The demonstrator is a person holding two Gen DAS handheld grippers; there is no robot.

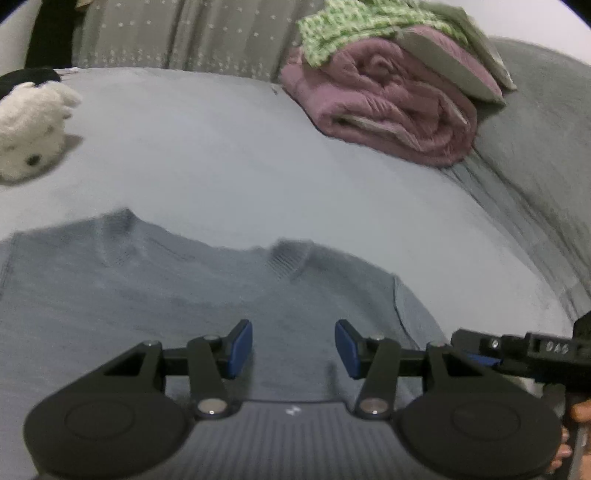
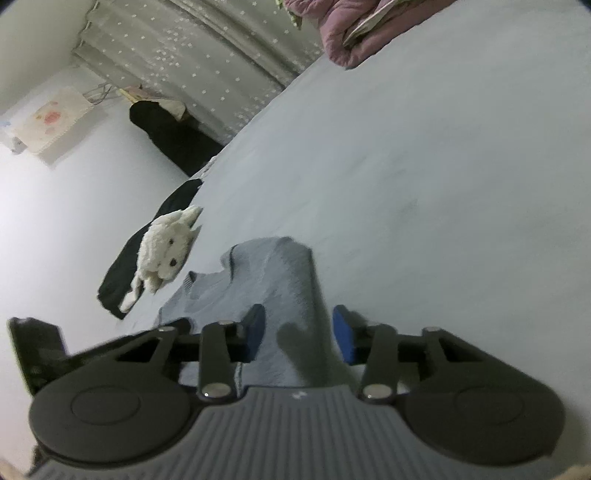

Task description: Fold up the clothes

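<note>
Grey knit sweater (image 1: 184,295) lying flat on bed (image 1: 258,155) | left hand-held gripper (image 1: 293,349) wide, empty, above it | right hand-held gripper (image 2: 299,338) wide, straddling a raised fold | soft, light, limp; likely best pinched at shoulders or hem.

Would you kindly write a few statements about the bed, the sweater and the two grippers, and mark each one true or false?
1. The blue-grey sweater lies on the bed sheet. True.
2. The left gripper is shut on the sweater. False: its fingers stand apart over it, gripping nothing.
3. A white plush toy lies on the bed. True.
4. The pink quilt is spread flat across the bed. False: it is rolled up, with green patterned cloth on top.
5. The right gripper is open. True.
</note>
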